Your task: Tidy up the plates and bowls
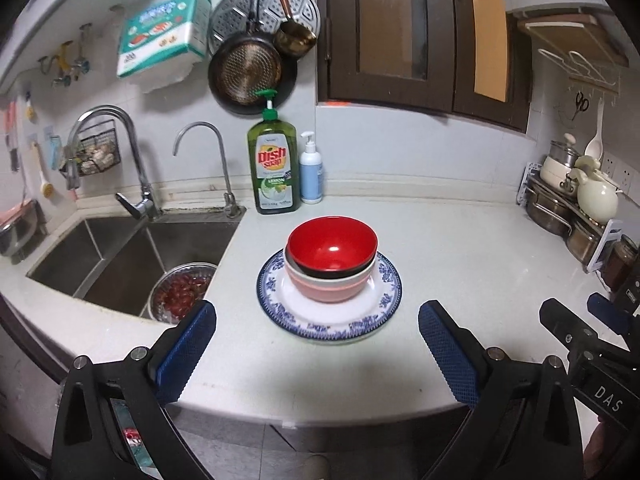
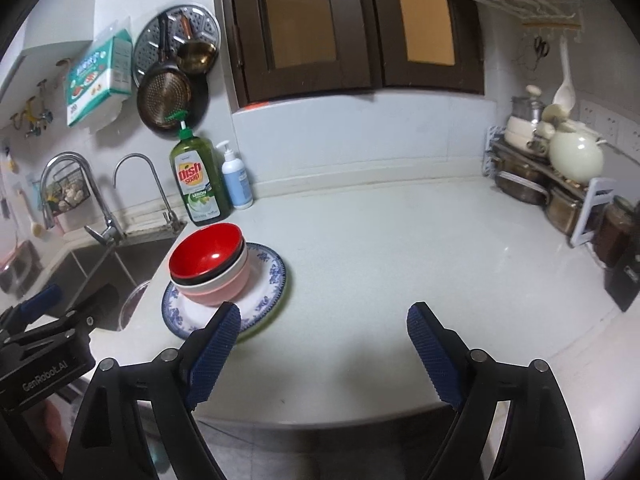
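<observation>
A red bowl (image 1: 332, 250) with a black outside sits nested in a pink and white bowl (image 1: 330, 286). Both stand on a blue-patterned white plate (image 1: 372, 312) on the white counter. My left gripper (image 1: 318, 314) is open and empty, just in front of the plate. My right gripper (image 2: 324, 320) is open and empty, to the right of the stack. In the right wrist view the red bowl (image 2: 206, 254), pink bowl (image 2: 224, 290) and plate (image 2: 268, 284) are at the left.
A steel sink (image 1: 120, 256) with a strainer of red fruit (image 1: 182, 292) lies left. A dish soap bottle (image 1: 274, 164) and lotion pump (image 1: 311, 172) stand behind the stack. A rack of pots and a kettle (image 2: 576, 156) sits at the right.
</observation>
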